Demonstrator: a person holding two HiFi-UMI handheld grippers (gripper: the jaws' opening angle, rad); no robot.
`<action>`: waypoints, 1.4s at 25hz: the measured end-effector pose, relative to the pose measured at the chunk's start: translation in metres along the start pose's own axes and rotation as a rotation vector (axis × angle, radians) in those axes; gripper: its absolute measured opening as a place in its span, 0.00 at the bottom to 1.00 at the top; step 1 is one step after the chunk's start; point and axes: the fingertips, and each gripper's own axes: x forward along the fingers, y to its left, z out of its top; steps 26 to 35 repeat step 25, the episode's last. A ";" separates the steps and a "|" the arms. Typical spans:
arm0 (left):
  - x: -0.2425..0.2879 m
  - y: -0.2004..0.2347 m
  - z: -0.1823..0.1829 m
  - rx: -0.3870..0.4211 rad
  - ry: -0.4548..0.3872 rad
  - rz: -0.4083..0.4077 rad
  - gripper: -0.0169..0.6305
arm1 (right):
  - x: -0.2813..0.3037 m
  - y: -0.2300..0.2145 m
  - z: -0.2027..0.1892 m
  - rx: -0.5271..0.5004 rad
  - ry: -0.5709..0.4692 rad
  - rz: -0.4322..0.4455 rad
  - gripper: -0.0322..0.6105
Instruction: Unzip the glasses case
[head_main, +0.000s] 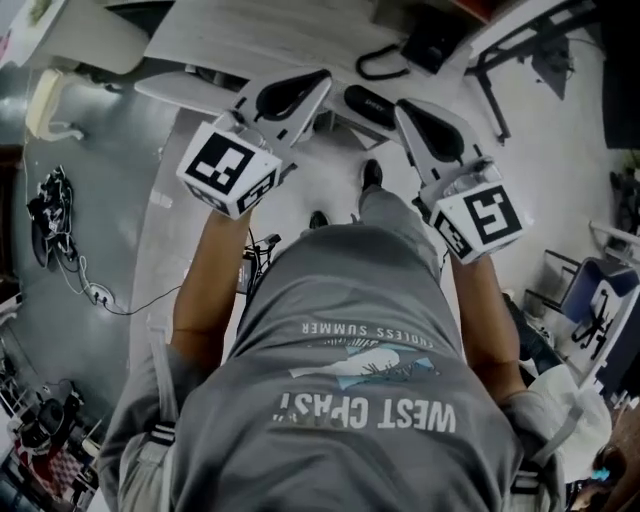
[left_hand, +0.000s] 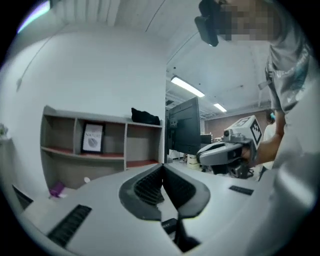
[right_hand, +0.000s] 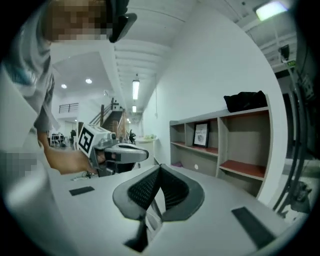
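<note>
Both grippers are held up in front of the person's chest, pointing roughly level at a wall shelf. In the head view my left gripper (head_main: 322, 80) and right gripper (head_main: 402, 108) flank a dark oblong item (head_main: 368, 106) on the white table edge; I cannot tell if it is the glasses case. The left gripper's (left_hand: 163, 168) ribbed pads meet with nothing between them. My right gripper (right_hand: 160, 168) is likewise shut and empty. Each gripper view shows the other gripper beside it: the right gripper (left_hand: 227, 152) and the left gripper (right_hand: 120, 152).
A white table (head_main: 250, 35) lies ahead with a black cable (head_main: 382, 66) on it. An open shelf unit (left_hand: 100, 145) holds a framed picture (left_hand: 93, 137), with a black bag (left_hand: 145, 116) on top. A dark monitor (left_hand: 184, 127) stands beside it. Cables (head_main: 50, 215) lie on the floor at left.
</note>
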 end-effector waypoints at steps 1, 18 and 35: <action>-0.009 -0.002 0.011 0.037 -0.015 0.032 0.02 | -0.006 0.005 0.010 0.028 -0.016 0.009 0.06; -0.070 -0.050 0.069 0.141 -0.120 0.097 0.02 | -0.086 0.020 0.048 0.089 -0.082 -0.076 0.06; -0.093 -0.060 0.086 0.132 -0.127 0.092 0.02 | -0.099 0.038 0.067 0.084 -0.073 -0.089 0.06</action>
